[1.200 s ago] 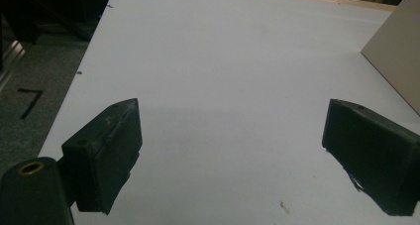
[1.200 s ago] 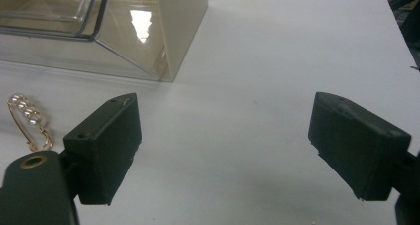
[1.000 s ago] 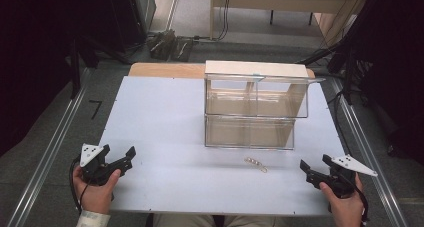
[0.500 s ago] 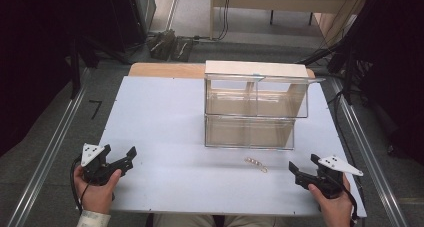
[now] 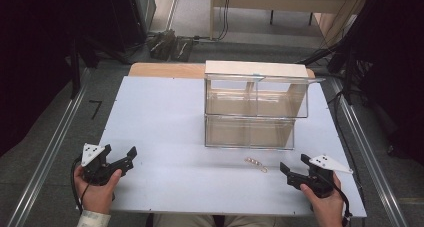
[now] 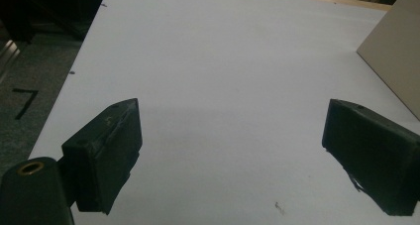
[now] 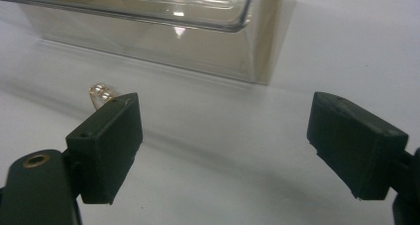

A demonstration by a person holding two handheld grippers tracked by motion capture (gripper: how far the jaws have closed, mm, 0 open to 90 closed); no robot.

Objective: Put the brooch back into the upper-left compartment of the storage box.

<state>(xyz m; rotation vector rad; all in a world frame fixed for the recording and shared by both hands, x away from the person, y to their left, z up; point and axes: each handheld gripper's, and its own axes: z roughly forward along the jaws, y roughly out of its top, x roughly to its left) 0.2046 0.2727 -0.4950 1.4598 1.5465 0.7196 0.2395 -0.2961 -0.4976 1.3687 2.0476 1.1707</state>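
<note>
My left gripper (image 5: 129, 157) and right gripper (image 5: 293, 167), fingers wide apart and empty, low over the counter (image 5: 165, 117) beside my small clasp (image 5: 255, 163).

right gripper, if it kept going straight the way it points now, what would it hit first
Probably the clear plastic drawer box, near its lower front corner. The right gripper is open, and the small bracelet-like chain sits off beside one finger, likely missed.

Table (image 5: 165, 117): plain pale blue-white top, no pattern; tan wood strip along far edge. Clear box (image 5: 252, 109): see-through walls, tan tint inside, pale cream lid. Small trinket (image 5: 255, 163): pinkish-gold, glinting. Left gripper (image 5: 129, 158): black, fingers (image 6: 106, 153) matte black, white three-cornered plate with dark dots. Right gripper (image 5: 294, 167): black, same white plate. Floor (image 5: 45, 137): dark grey, black "7" mark.
</note>
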